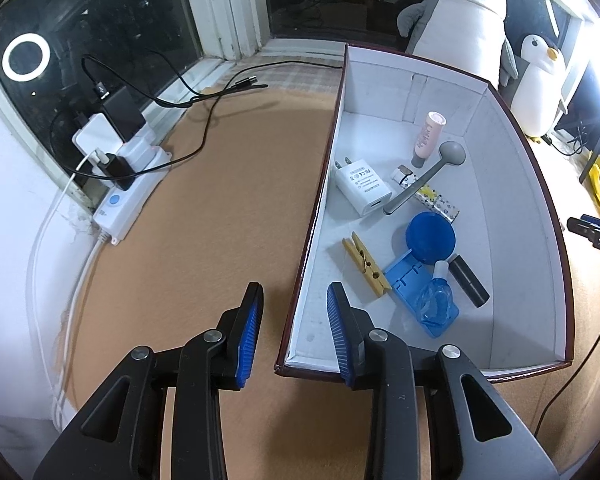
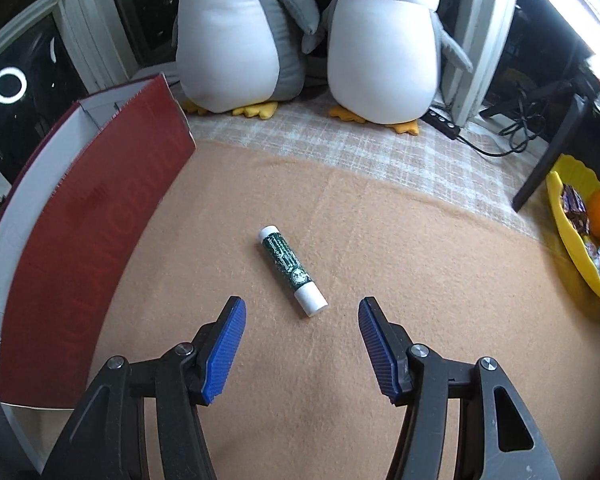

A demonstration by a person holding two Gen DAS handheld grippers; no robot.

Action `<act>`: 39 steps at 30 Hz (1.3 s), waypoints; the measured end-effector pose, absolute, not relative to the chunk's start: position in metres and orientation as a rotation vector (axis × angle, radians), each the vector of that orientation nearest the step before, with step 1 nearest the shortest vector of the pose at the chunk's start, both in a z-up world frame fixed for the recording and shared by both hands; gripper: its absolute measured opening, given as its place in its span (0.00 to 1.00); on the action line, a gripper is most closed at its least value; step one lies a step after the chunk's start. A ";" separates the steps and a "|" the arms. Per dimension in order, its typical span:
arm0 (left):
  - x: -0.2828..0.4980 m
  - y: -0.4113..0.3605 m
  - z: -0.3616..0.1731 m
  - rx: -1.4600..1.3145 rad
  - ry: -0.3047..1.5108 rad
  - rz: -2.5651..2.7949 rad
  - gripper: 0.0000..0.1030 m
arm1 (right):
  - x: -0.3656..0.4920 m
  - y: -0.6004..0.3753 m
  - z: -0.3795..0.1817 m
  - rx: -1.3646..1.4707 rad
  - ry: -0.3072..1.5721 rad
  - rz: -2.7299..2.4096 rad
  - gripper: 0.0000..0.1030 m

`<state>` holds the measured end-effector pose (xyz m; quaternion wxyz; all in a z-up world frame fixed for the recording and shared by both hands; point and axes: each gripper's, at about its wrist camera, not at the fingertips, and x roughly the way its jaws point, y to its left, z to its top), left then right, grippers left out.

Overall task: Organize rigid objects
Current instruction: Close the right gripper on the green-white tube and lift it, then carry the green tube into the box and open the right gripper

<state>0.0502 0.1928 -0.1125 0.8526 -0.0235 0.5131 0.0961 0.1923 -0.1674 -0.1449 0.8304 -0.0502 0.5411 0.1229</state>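
Left wrist view: left hand-held gripper open, nothing between its blue pads, one finger outside and one inside the near left wall of the box, that wall passing between the two. Box open-topped, white inside, dark red rim, resting on the tan-covered table. Inside the box: white charger near the left wall, wooden clothespin nearer the gripper, blue round lid, blue tray, black tube, grey spoon, pink bottle toward the far wall. Power strip well left of the box, by the window.

Right wrist view: right hand-held gripper open and empty, jaws wide. Green-and-white tube lying flat on the table, to the right of the box and apart from it, just ahead of the fingertips, untouched. Two plush penguins beyond the box's far end. Yellow bowl with oranges far right.
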 end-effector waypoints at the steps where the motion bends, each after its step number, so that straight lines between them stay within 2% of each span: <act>1: 0.050 0.193 -0.113 -0.052 1.081 0.205 0.31 | 0.196 -0.165 -0.149 -0.117 1.156 0.268 0.53; 11: 0.051 0.195 -0.113 -0.062 1.088 0.238 0.31 | 0.230 -0.148 -0.176 -0.178 1.199 0.303 0.52; 13: 0.051 0.196 -0.113 -0.065 1.089 0.244 0.31 | 0.235 -0.147 -0.179 -0.188 1.212 0.307 0.43; 17: 0.051 0.196 -0.113 -0.071 1.092 0.249 0.31 | 0.242 -0.145 -0.184 -0.210 1.230 0.320 0.38; 21: 0.052 0.196 -0.114 -0.076 1.094 0.245 0.31 | 0.243 -0.146 -0.183 -0.204 1.235 0.327 0.18; 24: 0.052 0.195 -0.114 -0.078 1.094 0.240 0.31 | 0.240 -0.147 -0.182 -0.198 1.236 0.328 0.13; 31: 0.055 0.197 -0.116 -0.080 1.095 0.230 0.31 | 0.216 -0.151 -0.175 -0.107 1.237 0.326 0.13; 39: 0.063 0.205 -0.116 -0.085 1.082 0.221 0.31 | 0.191 -0.135 -0.123 -0.036 1.150 0.398 0.13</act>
